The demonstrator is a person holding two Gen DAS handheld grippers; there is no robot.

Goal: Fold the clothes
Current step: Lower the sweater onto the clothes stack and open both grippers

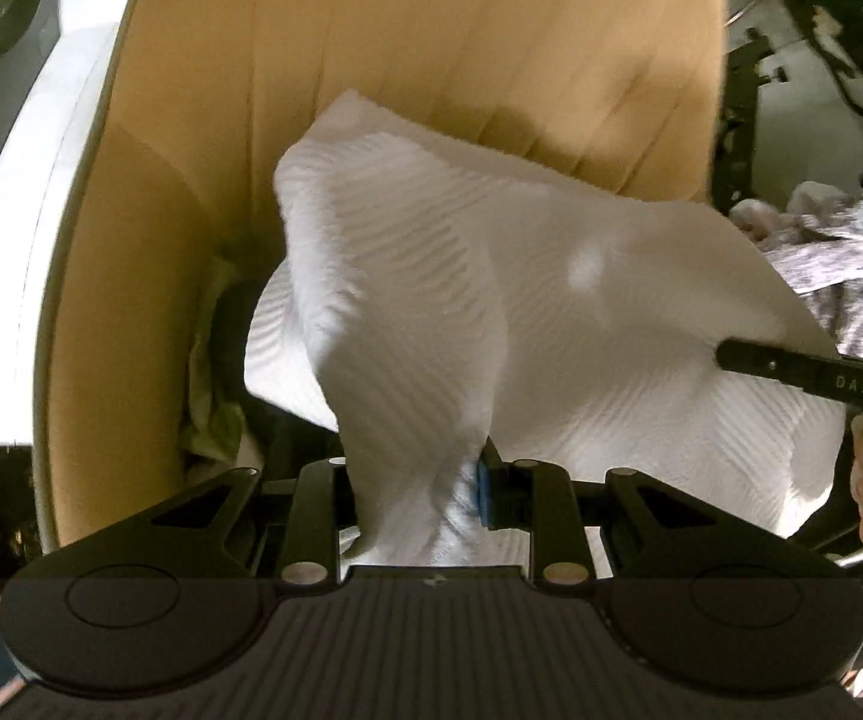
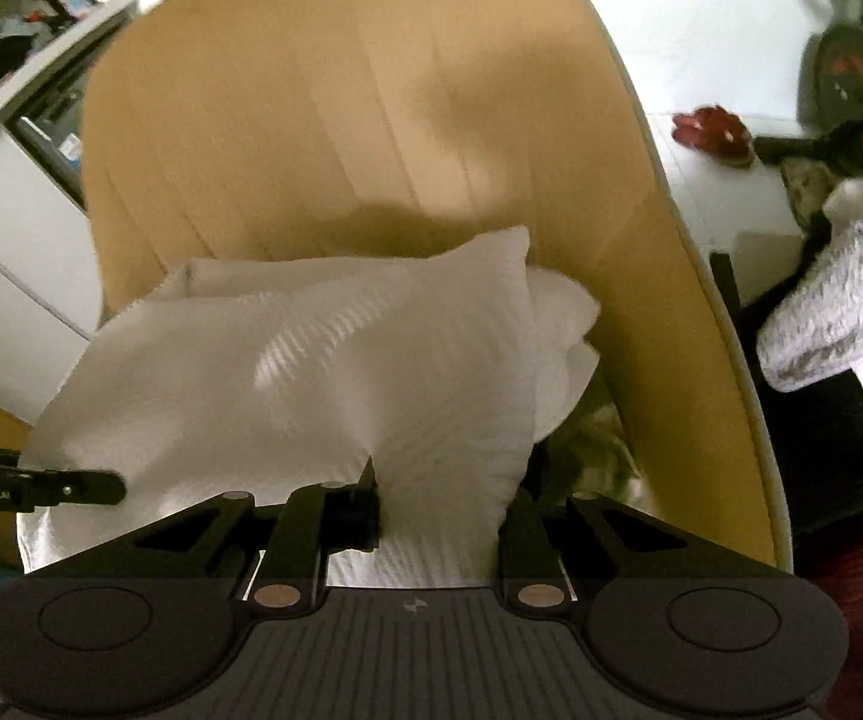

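the tan chair (image 1: pixel 431 60) fills the view. a white ribbed cloth (image 1: pixel 431 300) hangs over its seat at 6 o'clock, beside a patterned pile (image 1: pixel 851 288) at 3 o'clock. the left gripper (image 1: pixel 431 480) and right gripper (image 2: pixel 437 504) each clench an edge; keep both grips level and the cloth taut so edges meet.

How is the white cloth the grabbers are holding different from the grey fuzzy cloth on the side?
The white cloth is plain white with fine ribs; the grey cloth looks fuzzy and speckled. The white one is held over the tan chair by both grippers; the grey one lies off to the side, untouched. Both are soft and rumpled.
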